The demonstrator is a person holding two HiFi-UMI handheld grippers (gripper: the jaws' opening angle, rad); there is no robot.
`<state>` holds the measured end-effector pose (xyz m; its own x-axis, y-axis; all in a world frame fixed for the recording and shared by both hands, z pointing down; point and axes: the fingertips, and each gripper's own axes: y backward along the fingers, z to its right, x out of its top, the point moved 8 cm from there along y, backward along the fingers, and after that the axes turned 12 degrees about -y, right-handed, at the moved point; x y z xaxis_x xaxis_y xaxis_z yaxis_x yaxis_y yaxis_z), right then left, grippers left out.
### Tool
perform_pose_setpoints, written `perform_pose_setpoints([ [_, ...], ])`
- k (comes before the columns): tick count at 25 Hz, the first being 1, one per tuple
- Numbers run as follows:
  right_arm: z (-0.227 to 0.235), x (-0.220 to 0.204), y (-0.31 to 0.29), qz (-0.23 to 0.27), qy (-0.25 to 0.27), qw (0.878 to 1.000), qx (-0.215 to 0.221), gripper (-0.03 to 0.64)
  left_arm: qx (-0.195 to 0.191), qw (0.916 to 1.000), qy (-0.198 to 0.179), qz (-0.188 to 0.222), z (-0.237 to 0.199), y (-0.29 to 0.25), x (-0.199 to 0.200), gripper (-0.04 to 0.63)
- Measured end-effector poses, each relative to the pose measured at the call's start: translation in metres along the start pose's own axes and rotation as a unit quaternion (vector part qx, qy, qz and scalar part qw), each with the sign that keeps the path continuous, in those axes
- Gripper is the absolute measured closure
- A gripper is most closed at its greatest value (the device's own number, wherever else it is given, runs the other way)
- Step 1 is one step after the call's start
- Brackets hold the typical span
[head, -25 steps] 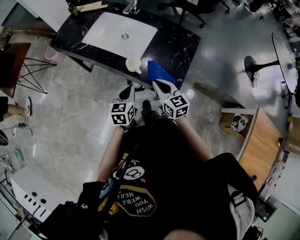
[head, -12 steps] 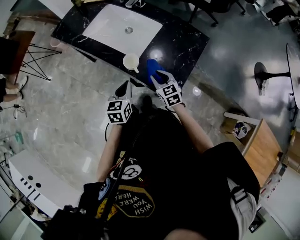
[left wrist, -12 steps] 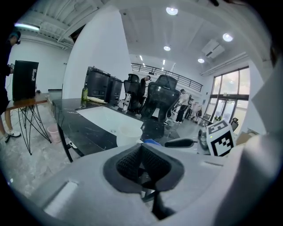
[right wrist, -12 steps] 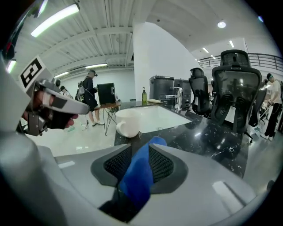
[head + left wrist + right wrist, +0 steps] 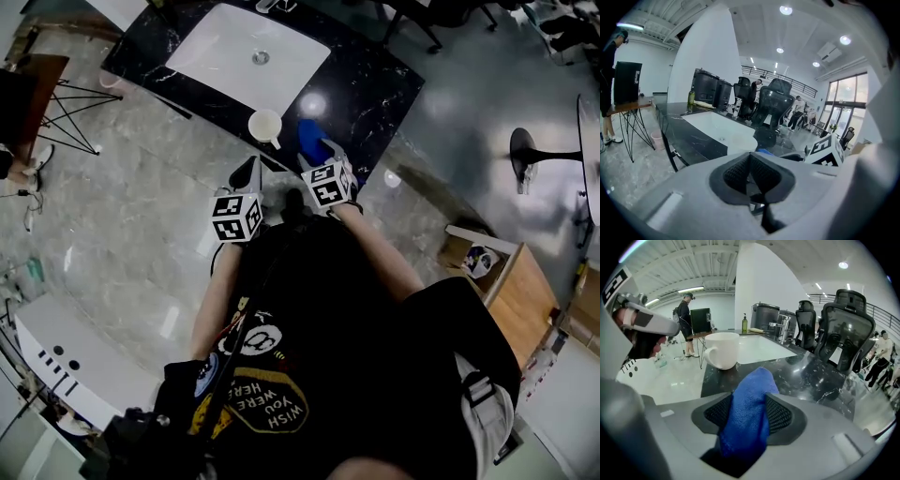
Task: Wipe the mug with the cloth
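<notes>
A white mug (image 5: 265, 125) (image 5: 723, 350) stands near the front edge of the black marble counter (image 5: 367, 82). To its right lies a bunched blue cloth (image 5: 307, 134) (image 5: 750, 413). My right gripper (image 5: 324, 150) (image 5: 749, 401) has its jaws over that cloth; they are opening, and the cloth fills the gap between the pads while resting on the counter. My left gripper (image 5: 247, 174) (image 5: 750, 161) hangs off the counter's front edge, left of the mug, with its jaws together and nothing between them.
A white sink basin (image 5: 248, 54) is set into the counter behind the mug. Office chairs (image 5: 846, 329) stand behind the counter. A small black-legged table (image 5: 37, 103) stands to the left on the grey floor.
The right gripper has moved forward onto the blue cloth and its jaws have spread around it. The left gripper has stayed near the counter edge.
</notes>
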<state>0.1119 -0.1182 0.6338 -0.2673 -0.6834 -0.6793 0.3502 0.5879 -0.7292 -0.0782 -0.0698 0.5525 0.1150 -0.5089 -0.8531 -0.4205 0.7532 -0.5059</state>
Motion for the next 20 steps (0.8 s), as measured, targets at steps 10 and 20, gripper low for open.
perform_pose_setpoints([
  [10,0.009,0.024,-0.008,0.046,-0.038,0.995,0.082,0.526,0.015,0.9997,0.009,0.013,-0.016,-0.010,0.006,0.591],
  [20,0.006,0.086,-0.035,0.095,-0.033,0.969,0.224,0.525,-0.011,0.9982,0.010,0.057,-0.045,-0.061,0.032,0.591],
])
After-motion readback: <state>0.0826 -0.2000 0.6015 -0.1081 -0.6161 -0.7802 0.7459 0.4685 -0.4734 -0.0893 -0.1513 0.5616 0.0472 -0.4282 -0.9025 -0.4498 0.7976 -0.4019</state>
